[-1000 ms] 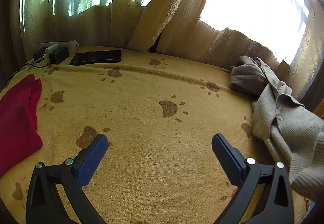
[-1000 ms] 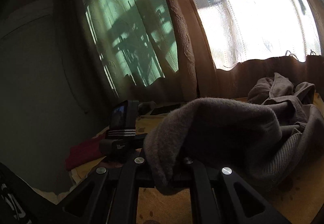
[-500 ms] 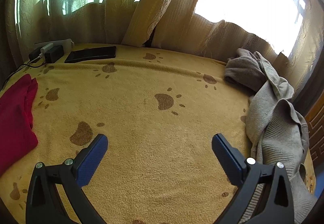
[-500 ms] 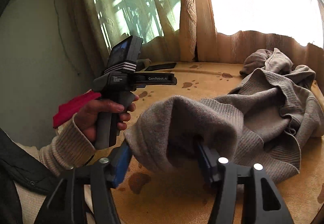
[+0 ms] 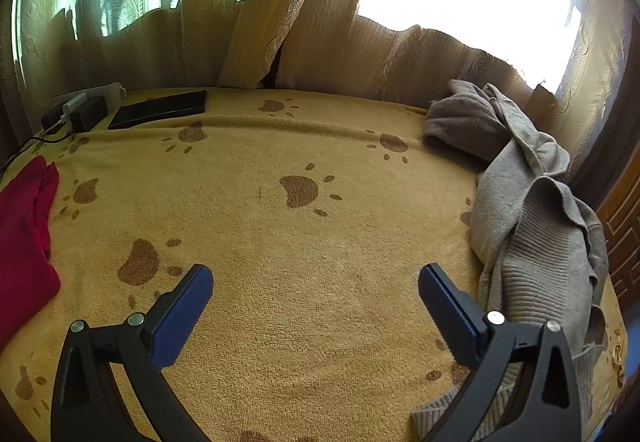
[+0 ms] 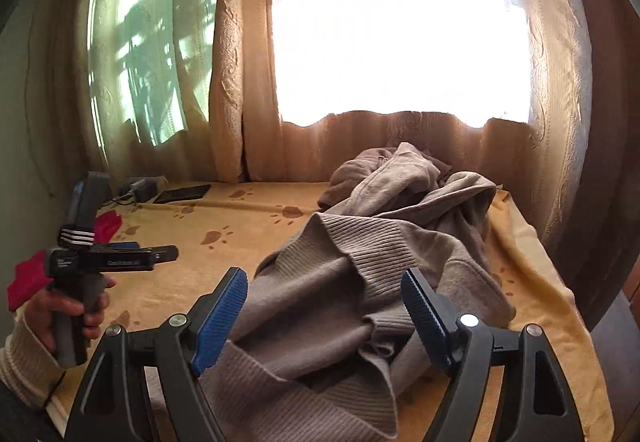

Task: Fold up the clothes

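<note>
My left gripper (image 5: 316,284) is spread wide w/ nothing between the blue pads (image 5: 182,316), hanging over bare blanket (image 5: 280,254) — yellow, brown paw prints. The right-wrist cam shows my left hand (image 6: 70,308) wrapped round its grip, cream cuff at the wrist.

My right gripper (image 6: 324,300) is also wide apart. The sweater (image 6: 360,262) bunches up between and under the fingers, but neither pad pinches it; a ribbed edge lies loose across the gap. Can't tell if the left pad brushes the knit.

The sweater is grey-beige, crumpled in a long heap along the right side of the blanket, running from near my right gripper back to the curtain (image 6: 400,134). From the left cam the same sweater (image 5: 532,210) sits right of the left gripper's right finger, a bit of it passing behind that finger.

A red garment (image 5: 24,238) lies at the blanket's left edge, well apart from the sweater. At the far-left corner: a dark flat tablet-like slab (image 5: 160,108) and a power strip w/ chargers (image 5: 80,110), just beside each other near the curtain.
</note>
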Motion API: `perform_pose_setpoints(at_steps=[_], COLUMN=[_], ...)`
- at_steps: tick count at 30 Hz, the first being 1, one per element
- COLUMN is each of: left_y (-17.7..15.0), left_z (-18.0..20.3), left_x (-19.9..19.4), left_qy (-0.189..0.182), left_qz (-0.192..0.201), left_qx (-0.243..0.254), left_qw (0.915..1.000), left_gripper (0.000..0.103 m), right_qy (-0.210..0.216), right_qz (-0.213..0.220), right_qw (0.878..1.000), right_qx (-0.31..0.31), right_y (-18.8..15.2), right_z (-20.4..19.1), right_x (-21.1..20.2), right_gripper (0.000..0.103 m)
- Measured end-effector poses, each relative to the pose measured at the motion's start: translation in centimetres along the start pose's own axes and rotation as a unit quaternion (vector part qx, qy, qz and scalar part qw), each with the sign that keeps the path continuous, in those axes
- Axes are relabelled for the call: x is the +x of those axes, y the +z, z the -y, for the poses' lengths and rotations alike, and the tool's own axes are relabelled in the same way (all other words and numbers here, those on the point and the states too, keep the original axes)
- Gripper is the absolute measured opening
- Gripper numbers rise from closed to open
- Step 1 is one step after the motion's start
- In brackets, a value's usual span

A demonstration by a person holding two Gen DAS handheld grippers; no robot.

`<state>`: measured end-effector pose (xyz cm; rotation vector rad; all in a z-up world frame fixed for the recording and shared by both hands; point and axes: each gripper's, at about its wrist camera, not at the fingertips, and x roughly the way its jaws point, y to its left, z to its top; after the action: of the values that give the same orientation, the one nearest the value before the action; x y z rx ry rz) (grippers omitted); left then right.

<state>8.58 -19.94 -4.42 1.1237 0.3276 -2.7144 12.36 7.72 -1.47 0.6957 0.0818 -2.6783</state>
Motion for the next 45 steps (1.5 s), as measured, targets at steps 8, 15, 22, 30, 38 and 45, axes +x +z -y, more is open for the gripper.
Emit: perform_pose_setpoints(at_steps=[8,15,22,30,38,45], left_y=[-0.3,-0.5,-0.8,-1.2,-1.3,-1.5], left_z=[1.1,1.7,2.8,3.7,3.8,4.0], left_x=[0.0,-0.1,-0.1,0.0,0.2,0.4], left_qy=[0.041,0.073,0.079,0.078,0.076,0.075], left_qz=[0.016,0.026,0.031,0.027,0.022,0.017], left_qx=[0.034,0.062,0.089,0.104,0.106,0.111], left_qw=[0.9984,0.9951,0.9924,0.9912,0.9911,0.9909], left_gripper=[0.103,0.103,0.103,0.103,0.103,0.103], right_qy=[-0.048,-0.082,-0.089,-0.095,-0.099,-0.105], right_qz=[-0.065,-0.107,-0.104,-0.106,-0.111,-0.120], right_qw=[0.997,0.991,0.991,0.990,0.989,0.987], right_qx=[-0.015,0.000,-0.001,0.015,0.010,0.010], right_y=[0.4,0.2,-0.4,-0.5,-0.5,-0.7], right_z=[2.3,3.5,3.7,4.5,4.4,4.2], right_x=[8.3,11.4,11.0,10.5,10.9,11.3], right_gripper=[0.081,0.081,0.069,0.067,0.067,0.070])
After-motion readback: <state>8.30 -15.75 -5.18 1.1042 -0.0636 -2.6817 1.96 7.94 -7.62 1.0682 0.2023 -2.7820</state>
